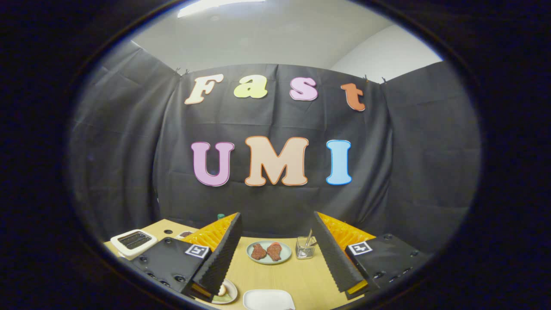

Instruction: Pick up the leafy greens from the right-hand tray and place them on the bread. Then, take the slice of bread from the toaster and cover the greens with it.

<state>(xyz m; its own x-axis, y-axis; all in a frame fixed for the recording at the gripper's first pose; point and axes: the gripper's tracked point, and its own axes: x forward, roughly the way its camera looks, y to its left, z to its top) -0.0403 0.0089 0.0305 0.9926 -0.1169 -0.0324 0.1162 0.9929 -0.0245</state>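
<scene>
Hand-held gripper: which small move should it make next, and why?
Probably tilt down and move forward over the table. The hand-held gripper is open and holds nothing, raised above the wood. Between its fingers lie a white tray, a plate of meat pieces and a glass; the toaster stands off to one side.

my fingers [275, 258] spread wide over the table [297, 275]: plate of meat [268, 252] between them, glass [304, 248] just right of it, toaster [133, 242] far left, tray [268, 299] nearer me.
</scene>
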